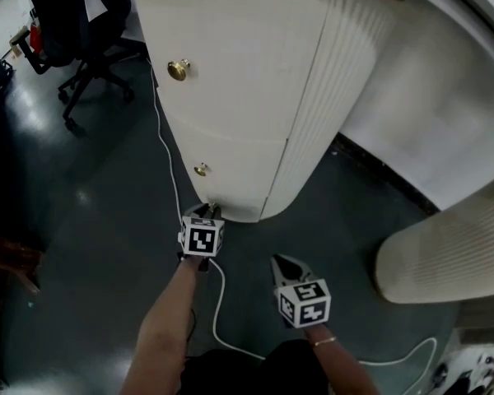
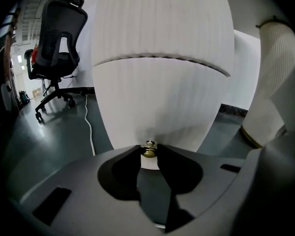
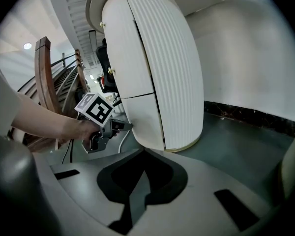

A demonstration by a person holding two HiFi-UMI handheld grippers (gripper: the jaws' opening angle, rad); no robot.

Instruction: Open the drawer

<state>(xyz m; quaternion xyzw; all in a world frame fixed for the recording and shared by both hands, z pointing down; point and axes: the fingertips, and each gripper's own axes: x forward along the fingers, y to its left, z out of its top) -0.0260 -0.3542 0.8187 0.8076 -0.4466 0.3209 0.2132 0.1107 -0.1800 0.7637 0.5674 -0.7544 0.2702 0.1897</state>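
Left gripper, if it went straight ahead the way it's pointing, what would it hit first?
The left gripper seems to have its jaws closed on the small brass knob, so that knob comes first, with the white drawer front right behind it.

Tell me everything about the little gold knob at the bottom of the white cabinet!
The small round brass knob is shiny, gold-coloured metal. It sticks out from the lowest drawer front of the rounded white cabinet, close to the dark floor. The left gripper has its two jaw tips closed against the knob's sides.
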